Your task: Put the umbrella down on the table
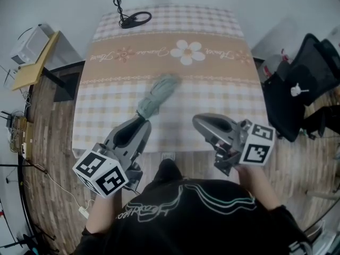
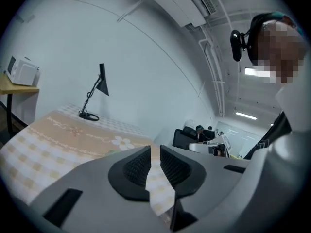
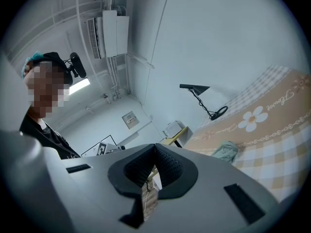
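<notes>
Head view: both hands hold their grippers low at the near edge of the bench (image 1: pixel 223 62), pointing away from the person. The left gripper (image 1: pixel 142 122) covers the near end of the folded umbrella (image 1: pixel 158 95), which lies aslant mid-bench; the right gripper (image 1: pixel 197 122) is well apart from it. A lamp (image 1: pixel 130 16) stands at the far edge.

Left gripper view: jaws narrowly apart, only cloth between.

Right gripper view: jaws seemingly meeting at the tips, empty.
</notes>
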The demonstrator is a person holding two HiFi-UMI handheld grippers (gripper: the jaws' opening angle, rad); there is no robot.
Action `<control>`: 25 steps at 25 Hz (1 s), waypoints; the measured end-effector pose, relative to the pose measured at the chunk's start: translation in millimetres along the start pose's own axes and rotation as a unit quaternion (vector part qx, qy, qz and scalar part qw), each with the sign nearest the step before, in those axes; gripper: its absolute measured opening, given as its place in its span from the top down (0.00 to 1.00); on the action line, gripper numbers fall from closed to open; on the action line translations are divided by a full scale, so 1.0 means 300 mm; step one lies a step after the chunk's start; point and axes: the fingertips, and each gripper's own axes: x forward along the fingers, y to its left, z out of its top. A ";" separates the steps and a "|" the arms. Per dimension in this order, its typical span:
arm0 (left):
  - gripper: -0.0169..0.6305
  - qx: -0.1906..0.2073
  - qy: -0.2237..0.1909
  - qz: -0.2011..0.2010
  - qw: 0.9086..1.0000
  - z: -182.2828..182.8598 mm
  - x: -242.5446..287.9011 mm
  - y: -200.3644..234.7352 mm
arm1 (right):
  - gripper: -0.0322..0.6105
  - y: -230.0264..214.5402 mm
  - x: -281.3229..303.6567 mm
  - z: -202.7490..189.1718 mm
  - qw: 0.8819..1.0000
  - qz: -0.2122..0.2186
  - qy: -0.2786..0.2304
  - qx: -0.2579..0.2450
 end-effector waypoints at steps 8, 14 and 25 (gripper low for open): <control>0.98 0.024 -0.034 -0.051 0.998 -0.020 -0.098 -0.255 | 0.93 0.195 -0.097 -0.028 0.999 0.031 -0.006 -0.039; 0.98 0.039 -0.047 -0.057 0.997 -0.044 -0.131 -0.349 | 0.93 0.271 -0.158 -0.052 0.997 0.028 -0.009 -0.072; 0.98 0.065 -0.038 -0.053 0.996 -0.084 -0.125 -0.433 | 0.93 0.325 -0.223 -0.069 0.996 0.038 -0.011 -0.086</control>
